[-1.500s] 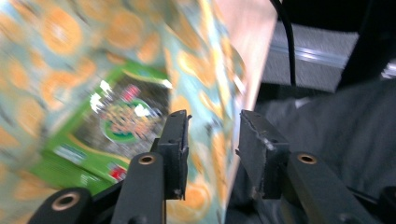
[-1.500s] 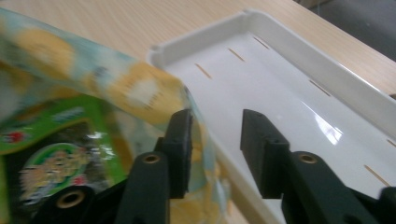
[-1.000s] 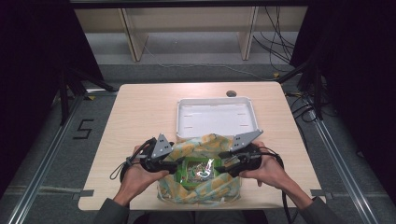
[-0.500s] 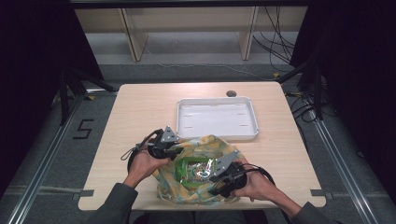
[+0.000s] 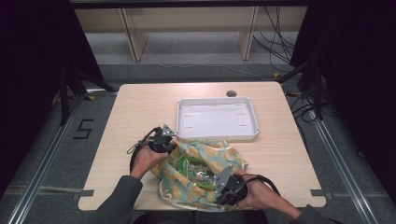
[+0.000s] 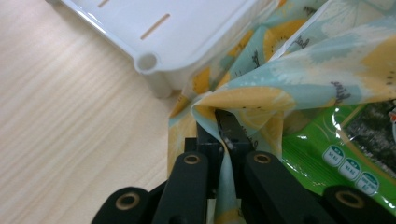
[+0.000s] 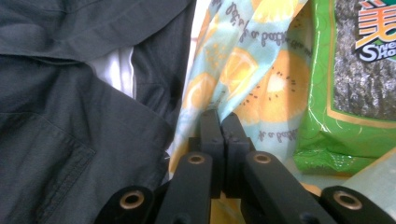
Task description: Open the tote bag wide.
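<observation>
A pale blue cloth bag with yellow fruit print (image 5: 198, 175) lies at the table's near edge, its mouth pulled wide. A green snack packet (image 5: 196, 170) lies inside it. My left gripper (image 5: 169, 145) is shut on the bag's far left rim (image 6: 224, 105), next to the white tray's corner. My right gripper (image 5: 219, 192) is shut on the bag's near rim (image 7: 219, 116), close to the person's dark shirt (image 7: 79, 93). The green packet (image 7: 350, 79) sits just beyond the right jaws, and its green film (image 6: 327, 149) lies right of the left jaws.
A white rectangular tray (image 5: 217, 118) stands behind the bag at the table's centre right, its corner post (image 6: 149, 63) close to my left gripper. Bare wood (image 5: 135, 107) spreads to the left and far side. A dark round hole (image 5: 231, 93) sits by the far edge.
The right gripper has pulled the bag's rim back toward the person and the near edge. The left gripper has moved forward toward the tray, stretching the bag's mouth wider.
</observation>
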`<state>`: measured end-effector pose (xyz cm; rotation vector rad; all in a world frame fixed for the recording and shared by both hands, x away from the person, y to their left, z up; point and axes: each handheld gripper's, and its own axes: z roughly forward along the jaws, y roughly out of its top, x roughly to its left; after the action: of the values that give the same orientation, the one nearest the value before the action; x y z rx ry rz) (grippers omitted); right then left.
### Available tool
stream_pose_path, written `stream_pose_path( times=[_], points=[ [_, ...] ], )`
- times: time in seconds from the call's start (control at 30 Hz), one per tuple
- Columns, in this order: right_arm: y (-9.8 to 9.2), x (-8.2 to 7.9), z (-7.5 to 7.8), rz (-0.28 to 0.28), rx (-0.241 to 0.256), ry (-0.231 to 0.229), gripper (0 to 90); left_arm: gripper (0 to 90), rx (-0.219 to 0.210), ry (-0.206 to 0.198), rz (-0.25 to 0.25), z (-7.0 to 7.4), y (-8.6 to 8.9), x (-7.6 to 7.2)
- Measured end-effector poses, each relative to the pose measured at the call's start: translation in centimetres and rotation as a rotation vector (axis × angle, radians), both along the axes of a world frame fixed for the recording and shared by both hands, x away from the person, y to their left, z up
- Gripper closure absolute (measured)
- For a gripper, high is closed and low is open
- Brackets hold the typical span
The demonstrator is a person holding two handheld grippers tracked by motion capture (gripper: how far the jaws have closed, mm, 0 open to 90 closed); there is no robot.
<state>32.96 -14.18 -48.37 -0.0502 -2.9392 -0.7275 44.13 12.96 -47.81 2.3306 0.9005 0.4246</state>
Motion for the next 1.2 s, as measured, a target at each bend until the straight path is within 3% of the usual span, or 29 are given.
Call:
stream_pose_path(
  times=[0.07,0.13,0.17,0.27,0.3,0.33,0.37,0.43,0.5,0.53,0.57,0.6,0.63,0.7,0.73,0.77,0.8,0.87,0.9,0.93,0.97,1.0,1.03,1.13,1.2],
  points=[
    [0.0,-0.1,-0.2,-0.018,0.000,0.015,90.0,85.7,-0.034,0.003,0.013,-0.2,0.0,-0.1],
    [0.0,0.1,-0.1,-0.005,0.008,0.001,88.1,75.1,-0.057,0.005,0.008,-0.1,0.2,-0.1],
    [-0.2,0.0,0.4,-0.080,0.011,0.027,77.4,69.6,-0.108,0.004,-0.007,0.7,0.5,-0.5],
    [-0.7,0.7,2.1,-0.116,0.091,-0.004,61.9,53.2,-0.160,-0.015,-0.015,2.3,0.8,-1.5],
    [-0.8,1.1,2.7,-0.122,0.137,-0.036,58.8,47.9,-0.160,-0.015,-0.015,2.3,0.8,-1.5],
    [-0.8,1.1,2.7,-0.122,0.137,-0.036,58.8,47.9,-0.168,-0.023,-0.016,3.0,1.0,-1.9],
    [-1.0,1.3,4.0,-0.168,0.210,-0.035,53.8,38.6,-0.180,-0.032,-0.019,3.6,1.0,-2.3],
    [-1.2,1.9,5.3,-0.187,0.273,-0.069,51.4,35.4,-0.247,-0.045,-0.022,5.3,1.2,-3.7],
    [-1.3,2.4,6.3,-0.252,0.307,-0.108,50.0,35.8,-0.266,-0.052,-0.049,6.2,1.2,-5.0],
    [-1.3,2.4,6.3,-0.252,0.307,-0.108,50.0,36.0,-0.266,-0.052,-0.049,6.2,1.2,-5.0],
    [-1.2,3.2,7.0,-0.280,0.313,-0.144,48.7,35.9,-0.287,-0.030,-0.086,6.4,1.2,-6.4],
    [-1.2,3.2,7.0,-0.280,0.313,-0.144,48.7,35.8,-0.287,-0.030,-0.086,6.4,1.2,-6.4],
    [-1.1,4.0,7.3,-0.343,0.308,-0.162,46.4,35.6,-0.314,-0.005,-0.117,6.3,1.0,-7.8],
    [-0.7,5.0,7.1,-0.367,0.297,-0.199,45.8,34.1,-0.334,0.033,-0.157,5.8,0.9,-9.0],
    [-0.7,5.0,7.1,-0.367,0.297,-0.199,45.8,32.9,-0.334,0.033,-0.157,5.8,0.9,-9.0],
    [-0.4,5.7,6.8,-0.415,0.262,-0.199,45.7,30.9,-0.338,0.048,-0.183,5.6,0.8,-9.5],
    [-0.1,6.1,6.5,-0.424,0.244,-0.206,45.9,28.0,-0.348,0.092,-0.230,4.8,0.6,-10.4],
    [0.3,6.9,5.6,-0.429,0.206,-0.217,50.8,25.0,-0.328,0.109,-0.258,3.6,0.4,-11.2],
    [0.5,7.3,5.2,-0.438,0.186,-0.221,56.9,28.6,-0.297,0.106,-0.275,3.1,0.3,-11.5],
    [0.6,7.6,4.7,-0.427,0.168,-0.226,63.7,33.3,-0.297,0.106,-0.275,3.1,0.3,-11.5],
    [0.7,8.1,4.4,-0.409,0.143,-0.236,70.4,41.2,-0.265,0.113,-0.325,2.3,0.1,-11.9],
    [0.7,8.5,4.0,-0.409,0.121,-0.258,77.7,52.6,-0.256,0.109,-0.344,2.0,-0.1,-12.1],
    [0.7,8.9,3.7,-0.422,0.102,-0.258,82.2,61.6,-0.218,0.096,-0.367,1.7,-0.1,-12.2],
    [0.1,10.2,3.1,-0.463,0.077,-0.273,88.5,84.5,-0.147,0.096,-0.393,1.1,-0.4,-12.4],
    [-0.1,10.6,2.9,-0.492,0.074,-0.255,89.3,88.5,-0.135,0.107,-0.392,0.8,-0.5,-12.5]
  ],
)
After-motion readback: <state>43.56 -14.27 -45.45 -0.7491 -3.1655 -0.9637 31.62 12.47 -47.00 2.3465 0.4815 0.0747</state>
